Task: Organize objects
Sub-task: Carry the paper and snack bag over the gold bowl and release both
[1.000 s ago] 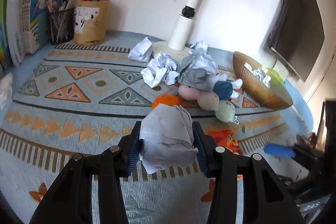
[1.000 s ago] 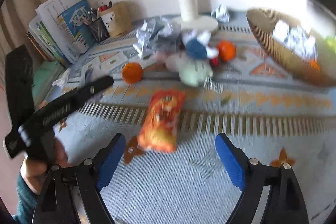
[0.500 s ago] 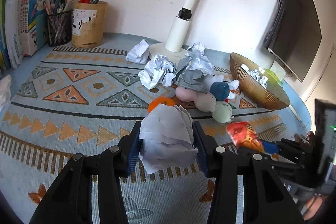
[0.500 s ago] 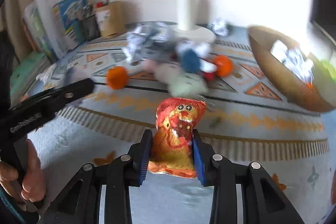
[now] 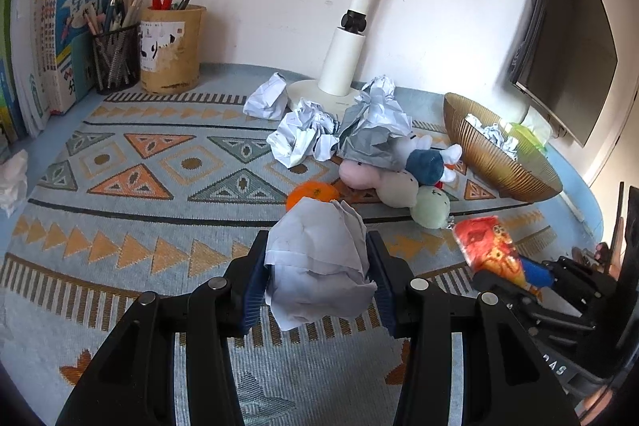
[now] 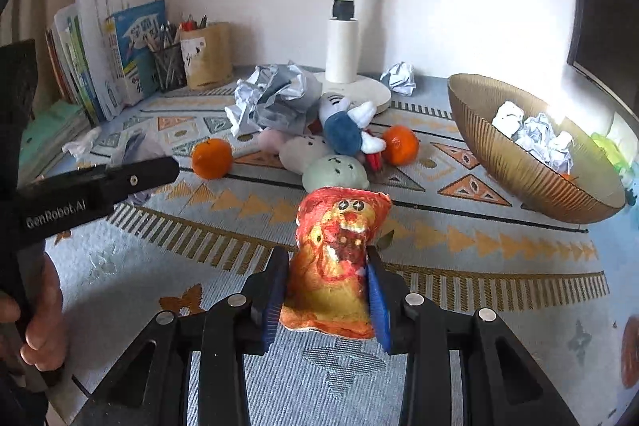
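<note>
— Across the tabletop (image 5: 120, 306): patterned woven mat in pale blue with orange triangles, pale wall behind, books (image 5: 60, 38) and two pen holders (image 5: 167, 50) at the far left corner, white lamp base (image 5: 319, 94) mid-back, dark monitor (image 5: 567, 38) at right.

— And the left gripper (image 5: 319, 278)?

— Pinching a crumpled white paper ball (image 5: 319, 266) between blue pads, raised over the mat, an orange (image 5: 311, 194) just beyond it.

— Right gripper (image 6: 325, 290)?

— Just closed, now clamped on an orange snack bag (image 6: 339, 258), bag upright between the pads, clear of the mat.

— Surroundings?

— Heap of crumpled paper (image 5: 303, 138) and plush toys (image 5: 403, 178) mid-mat, second orange (image 6: 399, 144) beside the toys. Gold ribbed bowl (image 6: 519, 162) at right, holding paper balls, well apart from both grippers. Bare mat between the snack bag and the bowl; open stretch at near left too. Left hand (image 6: 36, 326) visible at the right camera's left edge, around the handle.
</note>
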The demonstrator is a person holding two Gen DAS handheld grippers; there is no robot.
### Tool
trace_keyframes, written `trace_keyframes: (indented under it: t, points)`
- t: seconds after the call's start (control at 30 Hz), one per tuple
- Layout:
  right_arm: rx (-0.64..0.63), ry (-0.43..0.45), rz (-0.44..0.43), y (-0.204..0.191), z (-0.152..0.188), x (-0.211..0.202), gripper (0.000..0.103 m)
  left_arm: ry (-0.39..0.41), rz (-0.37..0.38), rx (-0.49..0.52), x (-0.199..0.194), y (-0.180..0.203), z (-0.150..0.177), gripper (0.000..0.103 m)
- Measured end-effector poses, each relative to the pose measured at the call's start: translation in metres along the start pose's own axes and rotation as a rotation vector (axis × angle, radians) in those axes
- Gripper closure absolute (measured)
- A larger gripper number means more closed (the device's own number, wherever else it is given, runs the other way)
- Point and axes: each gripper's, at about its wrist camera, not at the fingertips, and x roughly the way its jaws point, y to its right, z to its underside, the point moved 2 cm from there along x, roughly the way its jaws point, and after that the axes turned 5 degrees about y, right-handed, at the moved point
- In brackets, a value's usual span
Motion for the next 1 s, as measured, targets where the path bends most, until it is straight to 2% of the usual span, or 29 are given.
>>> trace_keyframes:
  t: [0.73,0.8,0.87,0.93,1.0]
  points:
    - [0.064,0.067,0.014,0.013,-0.001,-0.014,0.067,-0.001,-0.02,0.009,-0.001,0.005,0.0,0.059]
    - [0.118,0.081,-0.02,0.023,-0.004,-0.021,0.067,-0.02,0.033,-0.014,-0.004,0.013,-0.005,0.059]
    - [0.208,0.086,-0.046,0.043,-0.009,-0.031,0.067,0.004,0.098,-0.014,-0.014,0.029,-0.019,0.059]
    - [0.332,0.141,-0.052,0.08,-0.02,-0.055,0.067,0.054,0.138,0.042,-0.027,0.06,-0.042,0.059]
    - [0.404,0.199,-0.03,0.109,-0.035,-0.077,0.067,0.089,0.206,0.106,-0.034,0.099,-0.068,0.059]
